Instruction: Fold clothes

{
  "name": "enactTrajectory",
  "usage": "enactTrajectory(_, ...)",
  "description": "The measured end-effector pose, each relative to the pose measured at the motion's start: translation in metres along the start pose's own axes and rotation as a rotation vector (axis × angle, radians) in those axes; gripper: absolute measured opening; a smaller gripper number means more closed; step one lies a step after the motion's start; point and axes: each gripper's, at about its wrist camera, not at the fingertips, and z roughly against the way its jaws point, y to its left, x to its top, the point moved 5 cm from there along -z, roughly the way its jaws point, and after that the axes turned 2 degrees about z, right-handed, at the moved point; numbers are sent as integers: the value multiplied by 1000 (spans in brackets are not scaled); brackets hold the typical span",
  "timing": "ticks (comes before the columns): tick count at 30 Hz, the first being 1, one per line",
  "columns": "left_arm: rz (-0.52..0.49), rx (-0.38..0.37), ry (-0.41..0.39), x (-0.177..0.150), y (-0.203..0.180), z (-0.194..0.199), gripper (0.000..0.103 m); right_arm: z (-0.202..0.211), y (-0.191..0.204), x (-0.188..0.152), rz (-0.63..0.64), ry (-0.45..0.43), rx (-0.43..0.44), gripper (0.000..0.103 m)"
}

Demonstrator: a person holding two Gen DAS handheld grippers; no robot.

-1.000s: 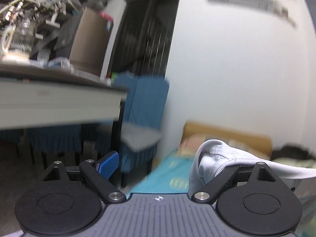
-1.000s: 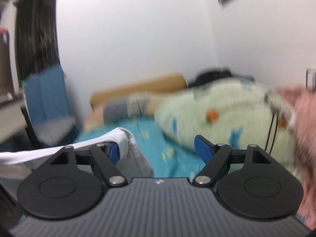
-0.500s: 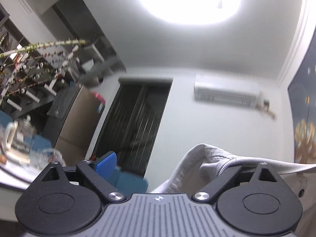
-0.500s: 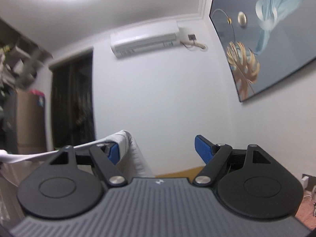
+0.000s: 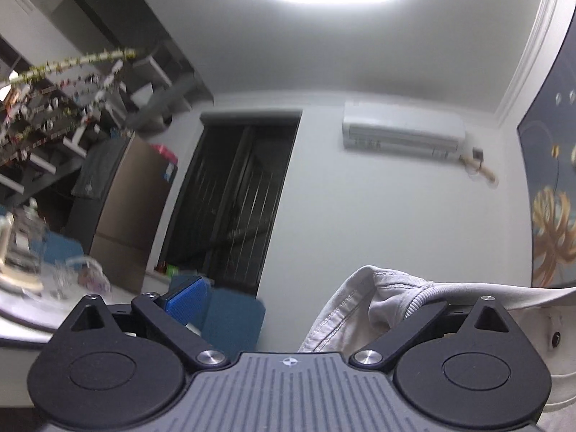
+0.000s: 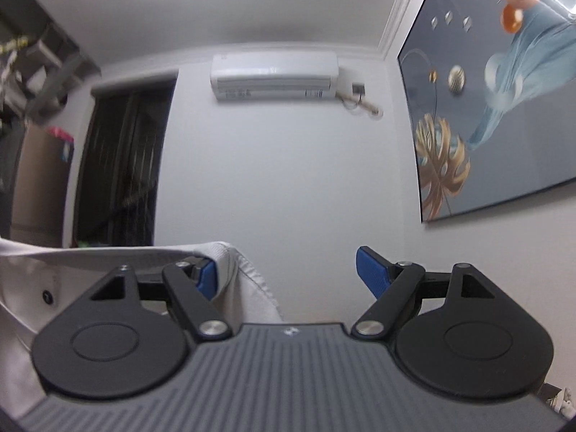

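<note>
Both tongs stand wide, and the shirt (image 5: 363,309) hangs hooked over one finger of each: the right finger of your left gripper (image 5: 291,297) and the left finger of your right gripper (image 6: 288,270). It stretches between them, lifted towards the far wall. Nothing clamps the cloth, so keep your hands level and well apart. Any tilt inward could let the hem slide off.

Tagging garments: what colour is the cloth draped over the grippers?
White garment, seen best in the left wrist view.
</note>
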Motion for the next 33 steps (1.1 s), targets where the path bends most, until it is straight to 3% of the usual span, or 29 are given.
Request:
enactTrajectory(8,-9,72,187,-170,13,-179,101,-180,34,-143,64,193,19,79)
enactTrajectory(11,-8,99,243,-229,17,-251,101,-252,56,-193,93,205,7,86)
enactTrajectory(14,-9,131,290,-297,28,-331,101,-324,80,-247,110,206,21,86)
enactTrajectory(17,-75,141,343,-375,37,-411,101,-396,103,-316,102,254,31,86)
enactTrajectory(20,-128,156,472,-468,50,-475,101,-462,123,-400,70,366,45,86)
enactTrajectory(24,-101,174,667,-581,72,-526,100,-516,148,-508,58,533,55,86)
enactTrajectory(27,-106,169,815,-641,86,-545,98,-535,160,-568,55,679,95,86)
enactTrajectory(29,-148,126,956,-668,92,-545,98,-541,168,-596,70,776,144,86)
enactTrajectory(31,-253,98,1123,-696,92,-549,99,-547,178,-617,103,873,203,86)
enactTrajectory(33,-259,71,1159,-698,95,-553,100,-546,183,-619,113,918,249,86)
